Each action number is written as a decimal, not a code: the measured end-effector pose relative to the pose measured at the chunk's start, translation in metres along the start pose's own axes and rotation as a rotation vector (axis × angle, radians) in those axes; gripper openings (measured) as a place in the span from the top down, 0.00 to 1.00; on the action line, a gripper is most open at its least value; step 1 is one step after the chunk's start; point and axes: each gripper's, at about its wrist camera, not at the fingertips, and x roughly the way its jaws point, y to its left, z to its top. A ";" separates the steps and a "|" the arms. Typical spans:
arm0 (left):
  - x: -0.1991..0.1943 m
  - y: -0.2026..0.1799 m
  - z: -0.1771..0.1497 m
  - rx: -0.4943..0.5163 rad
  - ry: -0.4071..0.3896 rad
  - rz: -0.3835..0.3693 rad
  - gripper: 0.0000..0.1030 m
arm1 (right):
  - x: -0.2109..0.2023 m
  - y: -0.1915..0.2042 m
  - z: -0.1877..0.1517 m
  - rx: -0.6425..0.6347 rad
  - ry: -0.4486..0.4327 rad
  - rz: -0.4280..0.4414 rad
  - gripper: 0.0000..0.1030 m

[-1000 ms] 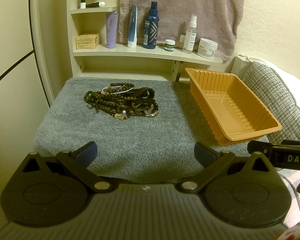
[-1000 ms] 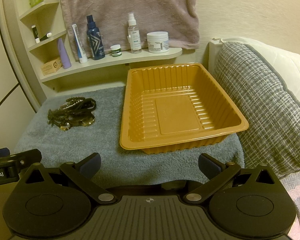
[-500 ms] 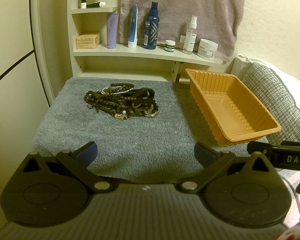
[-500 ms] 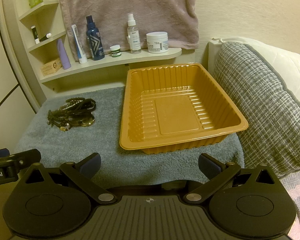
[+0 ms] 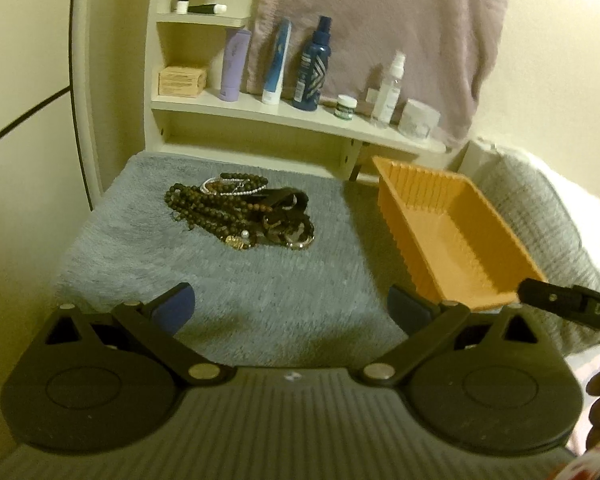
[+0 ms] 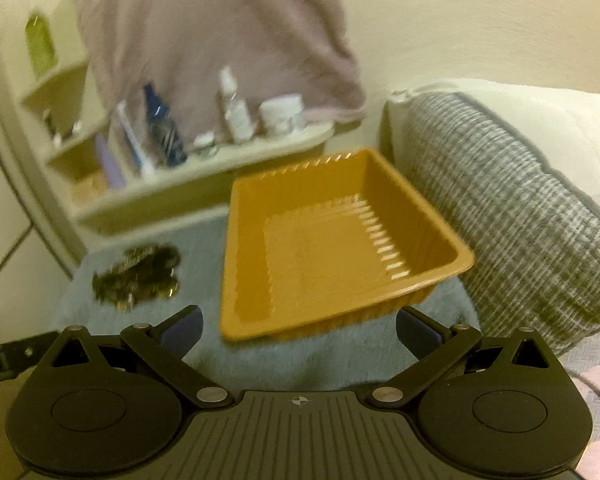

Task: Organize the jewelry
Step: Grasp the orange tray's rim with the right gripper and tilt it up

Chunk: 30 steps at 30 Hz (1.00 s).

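Note:
A tangled pile of jewelry (image 5: 240, 214), dark bead strands, a pearl string and metal bangles, lies on the grey towel (image 5: 148, 248). To its right stands an orange plastic tray (image 5: 452, 236) with nothing in it. My left gripper (image 5: 290, 308) is open, well short of the pile, nothing between its fingers. In the right wrist view, which is blurred, the tray (image 6: 332, 240) fills the middle and the jewelry (image 6: 138, 278) lies at the left. My right gripper (image 6: 300, 330) is open just before the tray's near wall.
A cream shelf (image 5: 292, 116) behind the towel carries bottles, tubes and jars, with a mauve cloth (image 5: 380, 28) hanging above. A grey woven cushion (image 6: 512, 208) borders the tray on the right. The right gripper's body (image 5: 572, 306) shows at the left view's right edge.
Both views have shifted and tilted: the right wrist view is now motion-blurred and leans, with the tray slightly closer. The left gripper has edged forward. Nothing on the towel has moved.

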 end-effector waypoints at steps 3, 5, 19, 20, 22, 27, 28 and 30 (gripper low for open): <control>0.006 0.009 0.004 -0.044 -0.006 -0.018 0.02 | -0.002 -0.020 0.006 0.060 -0.060 0.003 0.01; 0.012 0.014 0.006 -0.074 -0.008 -0.022 0.02 | -0.002 -0.037 0.010 0.099 -0.095 -0.018 0.05; 0.056 0.021 0.013 -0.128 -0.002 -0.037 0.02 | 0.047 -0.130 0.016 0.248 -0.142 -0.066 0.52; 0.059 0.019 0.013 -0.117 0.005 -0.029 0.02 | 0.051 -0.134 0.015 0.256 -0.139 -0.059 0.54; 0.063 0.015 0.012 -0.105 0.013 -0.023 0.02 | 0.060 -0.140 0.014 0.275 -0.132 -0.038 0.59; 0.076 0.009 0.010 -0.103 0.042 -0.031 0.03 | 0.078 -0.147 0.012 0.309 -0.114 0.023 0.71; 0.078 0.008 0.010 -0.100 0.047 -0.031 0.03 | 0.084 -0.147 0.014 0.312 -0.111 0.032 0.73; 0.081 0.005 0.010 -0.097 0.054 -0.034 0.03 | 0.090 -0.147 0.016 0.321 -0.101 0.050 0.78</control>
